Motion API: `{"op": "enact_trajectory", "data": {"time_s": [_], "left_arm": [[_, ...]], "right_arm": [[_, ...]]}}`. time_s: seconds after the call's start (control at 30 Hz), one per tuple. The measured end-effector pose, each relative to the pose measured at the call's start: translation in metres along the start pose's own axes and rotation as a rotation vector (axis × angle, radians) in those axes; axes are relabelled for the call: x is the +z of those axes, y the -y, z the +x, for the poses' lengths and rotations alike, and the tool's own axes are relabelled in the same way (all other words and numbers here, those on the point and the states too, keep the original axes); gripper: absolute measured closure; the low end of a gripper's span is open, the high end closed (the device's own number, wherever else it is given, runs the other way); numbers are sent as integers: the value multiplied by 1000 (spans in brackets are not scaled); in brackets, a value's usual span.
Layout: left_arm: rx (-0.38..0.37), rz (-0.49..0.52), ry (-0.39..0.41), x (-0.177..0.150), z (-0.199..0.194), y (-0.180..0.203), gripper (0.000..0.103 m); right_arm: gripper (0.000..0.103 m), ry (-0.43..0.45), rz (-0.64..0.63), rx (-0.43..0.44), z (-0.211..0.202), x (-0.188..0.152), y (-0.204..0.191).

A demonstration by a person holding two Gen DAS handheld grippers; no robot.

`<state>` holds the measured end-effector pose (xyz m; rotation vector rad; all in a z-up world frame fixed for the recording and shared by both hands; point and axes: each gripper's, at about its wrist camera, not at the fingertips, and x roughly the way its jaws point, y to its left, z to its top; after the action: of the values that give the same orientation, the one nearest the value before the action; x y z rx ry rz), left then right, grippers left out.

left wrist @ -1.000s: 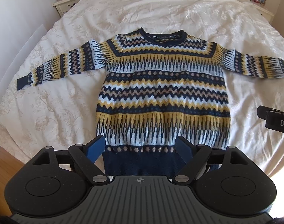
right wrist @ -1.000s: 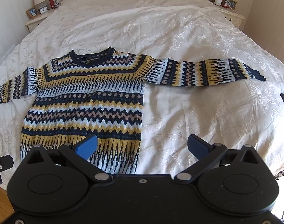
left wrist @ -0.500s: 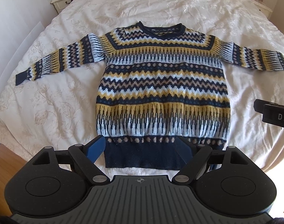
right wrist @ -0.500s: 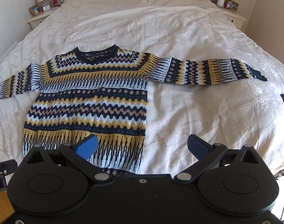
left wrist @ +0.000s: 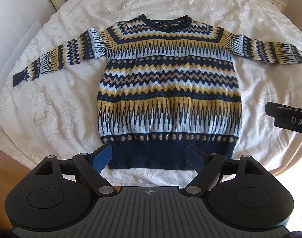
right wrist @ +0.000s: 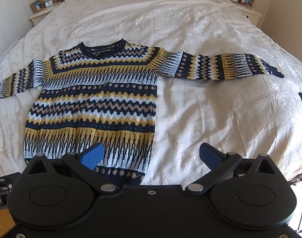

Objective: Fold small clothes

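A patterned sweater (left wrist: pixel 166 87) is laid flat, sleeves spread, on a white bedspread (right wrist: pixel 220 109); the left gripper (left wrist: pixel 150 155) is held wide open and empty over its hem, the right gripper (right wrist: pixel 151 154) likewise, marked "DAS" in the left view

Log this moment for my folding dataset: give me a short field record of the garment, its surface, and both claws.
garment: patterned knit sweater, navy, yellow, pale blue
pose: flat, face up, both sleeves spread sideways, collar away from the cameras
surface: white embroidered bedspread
fold state: unfolded, no fold started
left claw: open, empty, hovering by the navy hem
right claw: open, empty, over the sweater's lower right corner
background: nightstands with framed photos at both sides of the bed head
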<state>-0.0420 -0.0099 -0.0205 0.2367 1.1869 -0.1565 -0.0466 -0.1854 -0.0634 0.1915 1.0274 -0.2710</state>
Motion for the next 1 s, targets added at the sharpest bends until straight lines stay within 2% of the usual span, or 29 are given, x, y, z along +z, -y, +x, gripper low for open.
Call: {"op": "enact_trajectory", "data": {"time_s": [1.0], "left_arm": [[5, 6, -2, 3, -1, 6, 21]], "right_arm": [[1, -6, 4, 11, 5, 1, 4]]}}
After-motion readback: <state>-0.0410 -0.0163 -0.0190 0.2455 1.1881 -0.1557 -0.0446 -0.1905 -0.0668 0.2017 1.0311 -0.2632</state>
